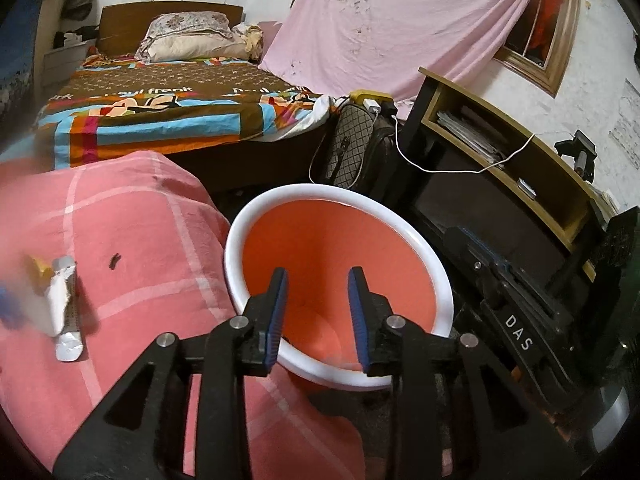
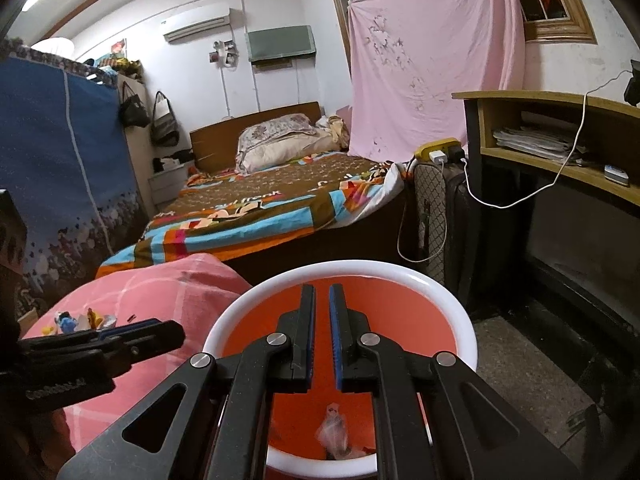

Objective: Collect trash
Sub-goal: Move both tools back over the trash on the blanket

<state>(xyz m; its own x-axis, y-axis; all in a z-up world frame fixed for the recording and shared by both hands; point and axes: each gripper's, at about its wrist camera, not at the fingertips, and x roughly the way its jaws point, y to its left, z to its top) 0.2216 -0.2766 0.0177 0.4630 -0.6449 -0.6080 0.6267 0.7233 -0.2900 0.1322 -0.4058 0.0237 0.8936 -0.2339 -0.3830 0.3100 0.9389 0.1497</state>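
Note:
An orange bin with a white rim [image 1: 404,226] [image 2: 460,300] stands on the floor beside a pink checked cloth surface [image 1: 132,240] [image 2: 168,284]. My left gripper [image 1: 318,280] is open and empty over the bin's near rim. A torn white wrapper [image 1: 64,304] lies on the cloth to its left, with a blurred blue and yellow scrap at the frame edge. My right gripper [image 2: 322,296] hangs over the bin, jaws nearly together with a narrow gap, nothing between them. A clear crumpled wrapper [image 2: 334,430] lies at the bin's bottom. Small colourful scraps [image 2: 80,320] lie on the cloth beyond the left gripper [image 2: 132,326].
A bed with a colourful cover [image 1: 172,108] [image 2: 272,208] stands behind. A quilted bag [image 1: 352,140] [image 2: 432,216] with a white charging cable stands next to a dark wooden desk [image 1: 500,160] [image 2: 560,140]. A pink sheet [image 2: 432,60] hangs over the window.

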